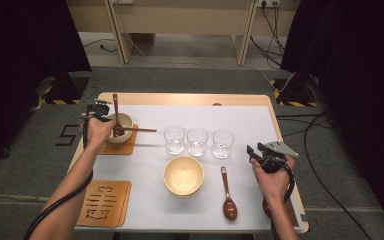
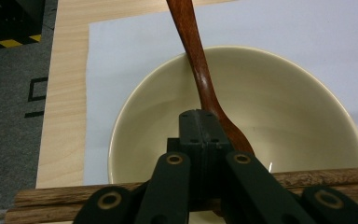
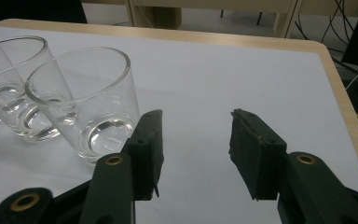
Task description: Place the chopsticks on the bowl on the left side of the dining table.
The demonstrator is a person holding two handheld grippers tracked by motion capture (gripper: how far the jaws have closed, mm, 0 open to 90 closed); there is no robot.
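From above, the left gripper [image 1: 101, 111] hovers over the small bowl [image 1: 122, 120] on its mat, where a brown spoon [image 1: 116, 117] stands. Along the left gripper's jaws, pressed together with nothing visibly between them, the spoon leans just beside them; 2 chopsticks [image 2: 307, 179] cross underneath. Beside 3 glasses [image 3: 93, 102], the right gripper [image 3: 196, 144] gapes empty.

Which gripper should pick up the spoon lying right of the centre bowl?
Right. The right gripper is open, empty, and near the spoon. The left gripper is shut over the far bowl, beside another spoon.
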